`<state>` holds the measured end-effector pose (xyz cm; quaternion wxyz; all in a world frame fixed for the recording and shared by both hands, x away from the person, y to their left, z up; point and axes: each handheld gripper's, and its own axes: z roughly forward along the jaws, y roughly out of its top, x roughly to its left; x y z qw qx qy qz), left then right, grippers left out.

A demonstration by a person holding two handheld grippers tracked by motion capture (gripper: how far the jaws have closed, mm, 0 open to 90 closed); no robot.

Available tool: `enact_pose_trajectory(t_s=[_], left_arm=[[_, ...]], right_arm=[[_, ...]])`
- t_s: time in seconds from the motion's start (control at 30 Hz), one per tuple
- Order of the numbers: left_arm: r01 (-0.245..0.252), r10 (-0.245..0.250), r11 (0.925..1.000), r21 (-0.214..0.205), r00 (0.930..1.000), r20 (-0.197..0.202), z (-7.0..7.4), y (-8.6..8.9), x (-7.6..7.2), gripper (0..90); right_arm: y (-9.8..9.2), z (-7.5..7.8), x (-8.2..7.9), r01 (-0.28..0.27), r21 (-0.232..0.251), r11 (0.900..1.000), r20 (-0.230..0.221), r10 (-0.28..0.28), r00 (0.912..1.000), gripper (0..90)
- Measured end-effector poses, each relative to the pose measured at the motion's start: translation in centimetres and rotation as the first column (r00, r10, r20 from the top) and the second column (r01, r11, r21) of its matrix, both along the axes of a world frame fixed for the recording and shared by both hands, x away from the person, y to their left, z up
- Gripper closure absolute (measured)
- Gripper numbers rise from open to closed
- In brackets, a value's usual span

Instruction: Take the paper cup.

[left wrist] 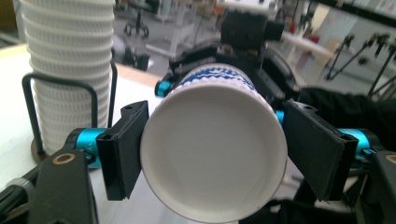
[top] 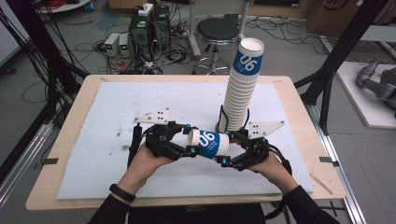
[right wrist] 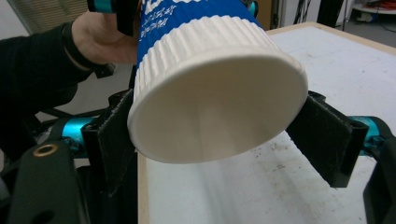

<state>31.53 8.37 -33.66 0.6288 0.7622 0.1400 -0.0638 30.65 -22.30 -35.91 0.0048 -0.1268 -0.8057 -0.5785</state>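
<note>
A white paper cup with a blue "06" band (top: 210, 143) hangs on its side above the mat, between my two grippers. Its closed base (left wrist: 215, 149) faces the left gripper (left wrist: 215, 154) (top: 189, 139); those jaws flank the base closely, one pad brushing it, without squeezing. The cup's open mouth (right wrist: 210, 93) faces the right gripper (right wrist: 210, 135) (top: 227, 147), whose pads press on the rim from both sides. Just behind stands a tall stack of the same cups (top: 240, 93) (left wrist: 65, 70) in a black wire holder (top: 223, 120).
A white mat (top: 116, 116) covers the wooden table, bare on the left and at the back. Beyond the far edge are a black stool (top: 217, 30) and computers with cables (top: 149, 28) on the floor. Black frame posts stand at both sides.
</note>
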Motion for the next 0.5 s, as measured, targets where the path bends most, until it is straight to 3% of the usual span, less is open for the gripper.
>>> enact_pose_trajectory(t_s=[0.13,0.27,0.33,0.5], left_arm=[[0.0,0.0,0.9983,0.058,0.9999,-0.013,0.05,0.08,0.06,24.9],[0.017,-0.017,0.9927,0.119,0.9998,0.001,0.14,0.08,-0.01,28.8],[0.021,-0.023,0.9924,0.121,0.9996,0.014,0.1,0.08,-0.03,29.2],[0.012,-0.014,0.9985,0.054,0.9993,0.034,-0.2,0.33,0.06,29.6]], right_arm=[[0.02,-0.05,-0.03,0.0,-0.01,0.9999,-0.001,0.0,1.0,19.6],[-0.16,0.02,-0.04,-0.001,-0.019,0.9998,0.001,0.001,1.0,19.6],[-0.15,0.02,0.02,-0.006,-0.024,0.9997,0.017,0.006,0.9998,19.1],[-0.4,0.2,0.1,0.009,0.006,0.9999,0.003,-0.009,1.0,15.6]])
